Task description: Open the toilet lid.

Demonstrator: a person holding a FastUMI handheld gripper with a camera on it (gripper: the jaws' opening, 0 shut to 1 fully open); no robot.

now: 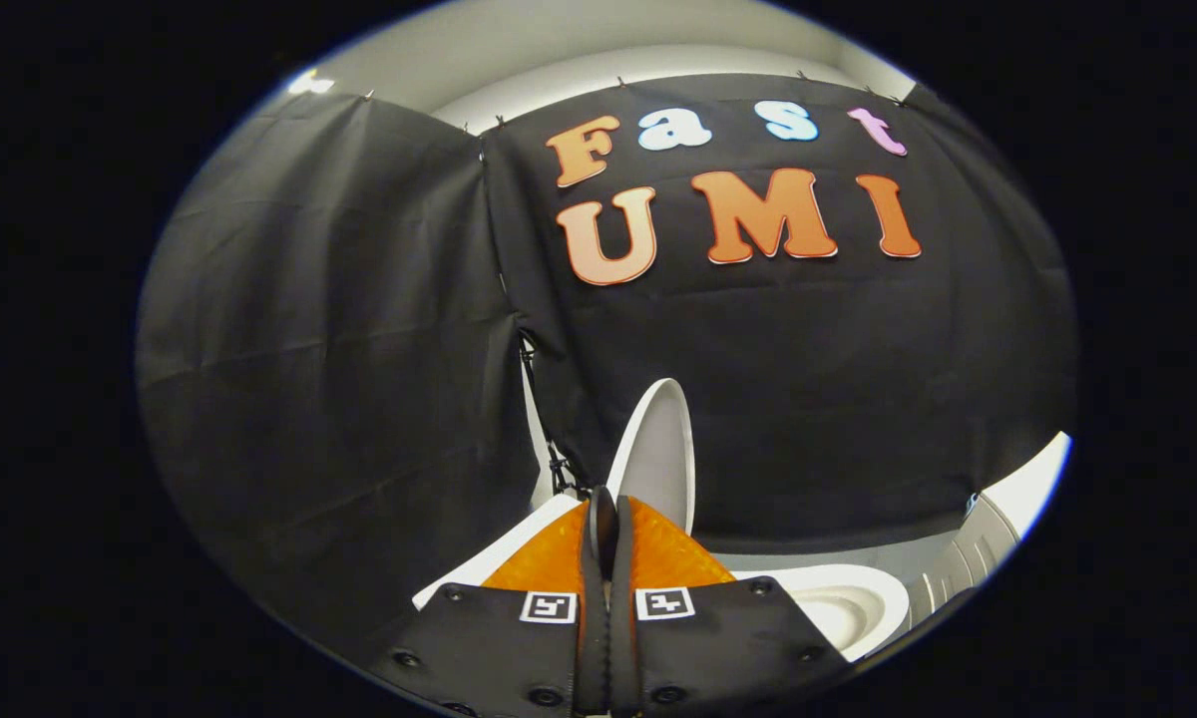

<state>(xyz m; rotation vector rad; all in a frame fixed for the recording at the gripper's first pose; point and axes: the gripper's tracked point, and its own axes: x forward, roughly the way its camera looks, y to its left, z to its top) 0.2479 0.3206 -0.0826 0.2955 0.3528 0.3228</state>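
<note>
Toilet lid (658, 449) stands raised at lower centre, just beyond the gripper (606, 519), whose fingers are pressed together, holding nothing. Risk: unsupported lid could fall onto bowl (843, 603) if nudged.

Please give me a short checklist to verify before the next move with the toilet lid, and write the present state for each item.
1. White oval toilet lid raised: ok, it stands upright just beyond the tongs.
2. Tongs closed: ok, the two fingers lie together with nothing between them.
3. Tongs free of the lid: cannot tell, the tips overlap the lid's lower edge in this view.
4. White ceramic toilet bowl uncovered: ok, its open rim shows beside the tongs.
5. Lid resting stable against a support: cannot tell, the black cloth wall stands behind it, and the hinge is hidden.
</note>
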